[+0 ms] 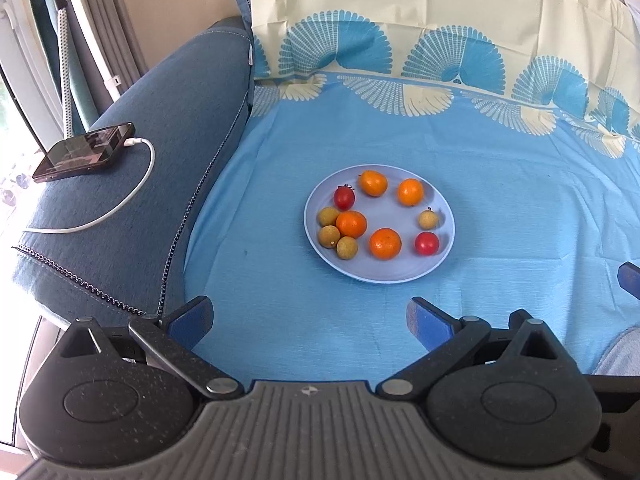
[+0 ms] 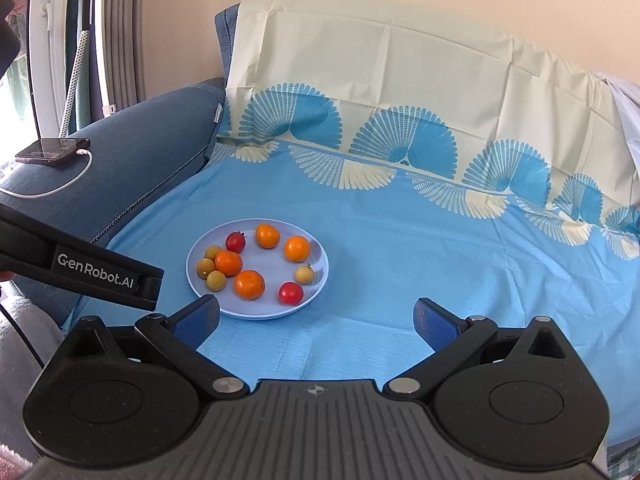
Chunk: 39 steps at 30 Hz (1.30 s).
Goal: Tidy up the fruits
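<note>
The left hand-held gripper (image 1: pixel 308 320) hovered with its blue-padded fingers spread wide and empty above the light blue cloth (image 1: pixel 280 320), and the right hand-held gripper (image 2: pixel 316 320) hung the same way, fingers apart and holding nothing. Just beyond both, a round pale blue plate (image 1: pixel 404 274) lay on the cloth, carrying four orange citrus fruits (image 1: pixel 385 243), two red cherry tomatoes (image 1: pixel 427 243) and four small tan round fruits (image 1: pixel 346 247), three of them clustered at its left edge. Far left, a black phone (image 1: pixel 82 151) with a white cable (image 1: pixel 132 196) rested on the dark blue sofa arm (image 1: pixel 160 128).
</note>
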Each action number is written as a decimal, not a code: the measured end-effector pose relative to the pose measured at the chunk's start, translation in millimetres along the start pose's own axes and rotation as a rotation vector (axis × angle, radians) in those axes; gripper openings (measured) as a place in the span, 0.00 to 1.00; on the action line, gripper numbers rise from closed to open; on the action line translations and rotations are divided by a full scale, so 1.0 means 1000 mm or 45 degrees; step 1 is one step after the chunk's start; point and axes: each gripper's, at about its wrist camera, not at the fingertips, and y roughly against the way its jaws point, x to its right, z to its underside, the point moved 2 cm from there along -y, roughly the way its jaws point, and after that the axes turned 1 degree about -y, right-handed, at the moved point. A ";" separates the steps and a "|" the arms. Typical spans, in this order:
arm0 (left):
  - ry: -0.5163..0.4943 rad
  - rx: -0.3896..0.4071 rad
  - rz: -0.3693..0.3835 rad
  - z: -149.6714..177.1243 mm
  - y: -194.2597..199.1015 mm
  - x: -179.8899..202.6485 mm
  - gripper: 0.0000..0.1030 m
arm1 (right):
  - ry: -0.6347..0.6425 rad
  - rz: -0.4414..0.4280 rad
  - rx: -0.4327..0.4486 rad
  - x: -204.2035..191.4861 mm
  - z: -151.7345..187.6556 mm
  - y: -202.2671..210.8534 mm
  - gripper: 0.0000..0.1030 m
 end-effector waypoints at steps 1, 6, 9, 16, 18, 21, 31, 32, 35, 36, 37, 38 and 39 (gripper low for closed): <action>-0.001 -0.001 -0.002 0.000 0.000 0.000 1.00 | 0.000 0.000 0.000 0.000 0.000 0.000 0.99; 0.004 -0.014 -0.003 0.000 -0.003 -0.001 1.00 | 0.004 -0.003 -0.006 -0.001 0.000 -0.001 0.99; 0.003 -0.021 -0.003 0.000 -0.005 0.000 1.00 | 0.005 -0.005 -0.010 -0.001 0.000 -0.002 0.99; -0.004 -0.027 0.000 0.001 -0.008 0.001 1.00 | 0.007 -0.007 -0.012 0.000 0.000 -0.003 0.99; -0.004 -0.027 -0.001 0.001 -0.008 0.001 1.00 | 0.007 -0.009 -0.008 -0.001 0.000 -0.003 0.99; -0.005 -0.027 -0.003 0.001 -0.008 0.001 1.00 | 0.009 -0.012 -0.007 -0.001 0.000 -0.003 0.99; -0.005 -0.029 -0.006 0.003 -0.009 0.001 1.00 | 0.007 -0.014 -0.009 0.001 0.001 -0.003 0.99; -0.005 -0.029 -0.006 0.003 -0.010 0.001 1.00 | 0.007 -0.014 -0.009 0.001 0.001 -0.003 0.99; -0.006 -0.029 -0.007 0.003 -0.009 0.001 1.00 | 0.006 -0.014 -0.009 0.001 0.001 -0.003 0.99; -0.005 -0.029 -0.008 0.003 -0.009 0.001 1.00 | 0.005 -0.013 -0.009 0.001 0.001 -0.004 0.99; -0.003 -0.028 -0.008 0.003 -0.010 0.001 1.00 | 0.004 -0.013 -0.009 0.001 0.001 -0.004 0.99; -0.002 -0.028 -0.007 0.004 -0.010 0.000 1.00 | 0.004 -0.012 -0.008 0.001 0.001 -0.004 0.99; -0.002 -0.028 -0.007 0.004 -0.010 0.000 1.00 | 0.004 -0.012 -0.008 0.001 0.002 -0.004 0.99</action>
